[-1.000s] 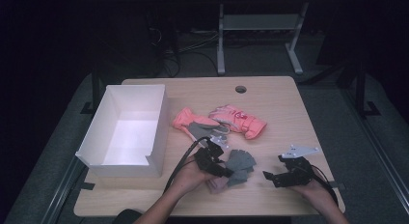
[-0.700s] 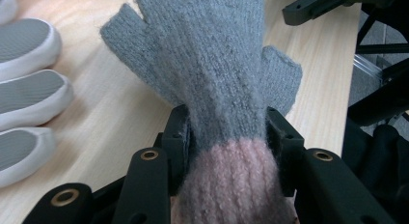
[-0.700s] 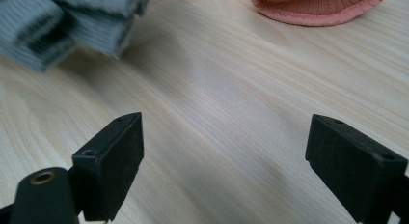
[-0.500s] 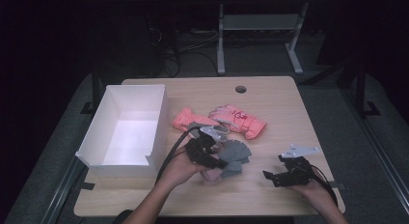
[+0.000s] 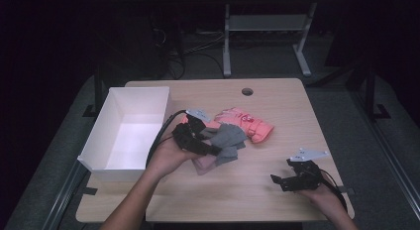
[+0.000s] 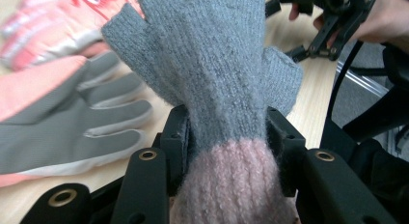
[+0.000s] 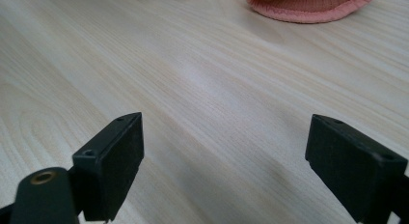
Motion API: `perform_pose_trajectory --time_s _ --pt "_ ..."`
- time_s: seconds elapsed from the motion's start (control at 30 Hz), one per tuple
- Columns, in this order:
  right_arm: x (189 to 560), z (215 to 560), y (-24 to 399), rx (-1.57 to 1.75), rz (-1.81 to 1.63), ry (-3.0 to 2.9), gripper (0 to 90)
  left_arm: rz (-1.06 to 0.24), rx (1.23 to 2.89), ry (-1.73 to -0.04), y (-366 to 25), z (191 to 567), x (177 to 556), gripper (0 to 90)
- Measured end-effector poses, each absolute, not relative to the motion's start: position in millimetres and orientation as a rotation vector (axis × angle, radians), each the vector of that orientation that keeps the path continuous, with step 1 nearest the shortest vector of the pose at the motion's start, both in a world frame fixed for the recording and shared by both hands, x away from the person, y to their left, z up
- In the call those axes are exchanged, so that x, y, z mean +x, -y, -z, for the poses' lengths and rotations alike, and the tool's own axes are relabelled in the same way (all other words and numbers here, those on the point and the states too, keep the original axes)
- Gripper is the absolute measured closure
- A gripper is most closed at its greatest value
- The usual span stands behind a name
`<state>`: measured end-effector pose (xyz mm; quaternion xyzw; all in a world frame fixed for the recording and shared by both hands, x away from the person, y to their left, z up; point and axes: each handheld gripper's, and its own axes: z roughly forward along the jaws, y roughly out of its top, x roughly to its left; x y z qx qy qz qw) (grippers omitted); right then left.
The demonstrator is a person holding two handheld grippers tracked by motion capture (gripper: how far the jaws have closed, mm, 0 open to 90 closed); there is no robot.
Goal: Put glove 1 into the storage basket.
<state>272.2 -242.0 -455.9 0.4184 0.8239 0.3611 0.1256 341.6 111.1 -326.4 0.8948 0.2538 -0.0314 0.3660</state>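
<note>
My left hand-held gripper [image 6: 226, 137] clamps the grey knitted glove with a pink cuff [image 6: 217, 79] at its wrist, lifted at desk centre, probably bound for the white box [image 5: 94, 145] at nine o'clock. My right hand-held gripper [image 7: 226, 161] rests open at four o'clock, out of the way.

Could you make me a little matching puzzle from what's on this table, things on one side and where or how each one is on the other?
Things:
1. grey knit glove
2. white box
3. right gripper
4. pink glove

States:
A. lying on the table behind the grey one
B. open, with nothing between its jaws
C. clamped at its pink cuff in the left gripper
D. standing at the table's left side

Pairs: 1-C, 2-D, 3-B, 4-A
</note>
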Motion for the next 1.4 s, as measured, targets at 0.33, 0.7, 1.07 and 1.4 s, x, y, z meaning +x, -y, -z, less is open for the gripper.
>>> perform_pose_trajectory --time_s 0.33,0.7,1.07,1.4 --pt "278.2 451.9 238.4 1.196 -1.071 -2.400 13.2 -0.042 2.271 -0.729 -145.7 292.1 348.1 59.2" --pt "288.9 451.3 241.9 1.174 -1.099 -2.416 13.3 -0.126 2.219 -0.854 -192.1 269.7 363.1 59.3" --pt "290.3 452.4 239.0 1.165 -1.090 -2.437 13.3 -0.222 2.164 -0.989 -236.9 265.5 379.5 59.3" --pt "291.4 453.0 241.6 1.167 -1.095 -2.430 13.3 -0.311 2.115 -1.204 -282.5 292.8 393.4 59.3"
